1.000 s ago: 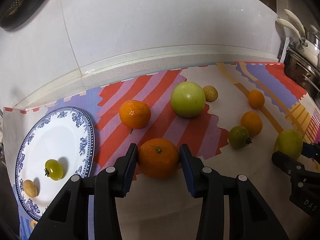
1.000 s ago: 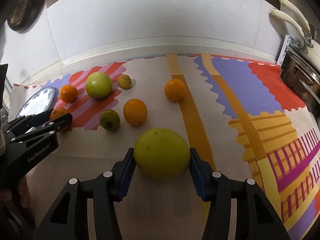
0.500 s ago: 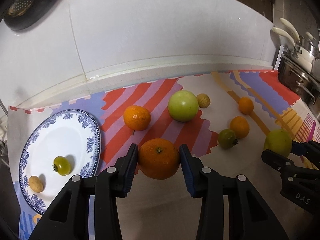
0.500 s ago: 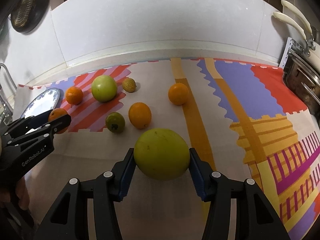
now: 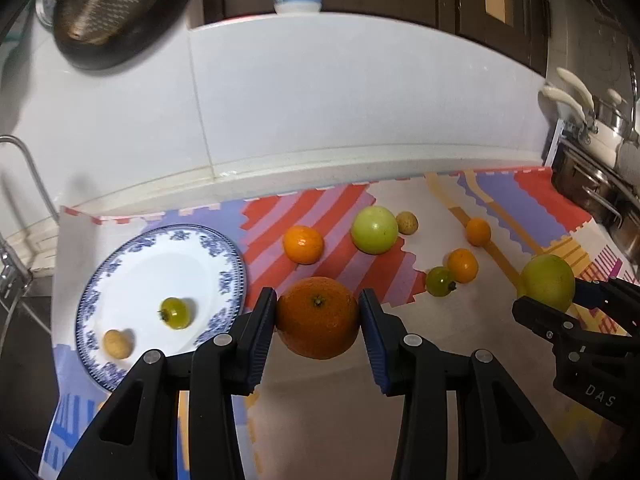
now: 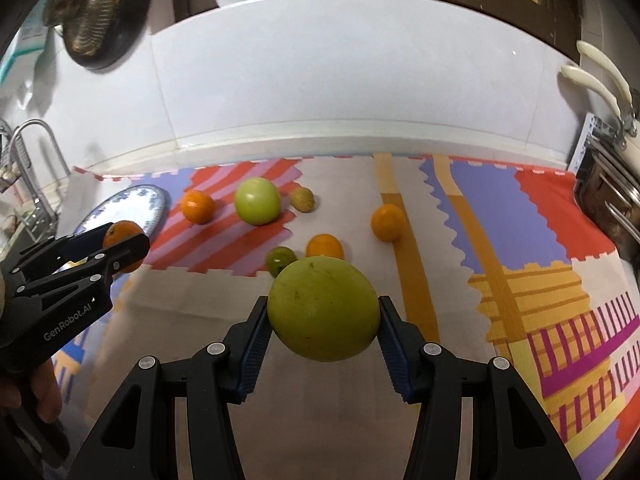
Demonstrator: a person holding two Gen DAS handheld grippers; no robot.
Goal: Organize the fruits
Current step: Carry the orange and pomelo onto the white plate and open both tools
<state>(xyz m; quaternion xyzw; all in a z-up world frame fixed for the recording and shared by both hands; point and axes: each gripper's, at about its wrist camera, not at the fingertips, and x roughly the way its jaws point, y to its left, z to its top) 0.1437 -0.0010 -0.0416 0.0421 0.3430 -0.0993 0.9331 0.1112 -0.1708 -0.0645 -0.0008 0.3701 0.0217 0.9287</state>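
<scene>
My left gripper (image 5: 318, 318) is shut on a large orange (image 5: 318, 316) and holds it above the patterned mat, just right of a blue-rimmed white plate (image 5: 132, 264). The plate holds a small green tomato (image 5: 175, 312) and a small tan fruit (image 5: 117, 343). My right gripper (image 6: 323, 316) is shut on a big yellow-green fruit (image 6: 323, 314), lifted above the mat; it also shows in the left wrist view (image 5: 546, 282). On the mat lie an orange (image 5: 303, 244), a green apple (image 5: 374, 230), a tan fruit (image 5: 407, 223), two small oranges (image 5: 463, 266) (image 5: 478, 232) and a green tomato (image 5: 440, 282).
A white tiled wall (image 5: 320, 100) backs the counter. Pots with white handles (image 5: 600, 152) stand at the right. A dark strainer (image 5: 104, 8) hangs at top left. A metal rack (image 5: 16, 208) is at the left edge.
Both grippers have risen with their fruits, so the mat and plate look farther away and more of the wall shows. The fruits on the mat and plate have not moved.
</scene>
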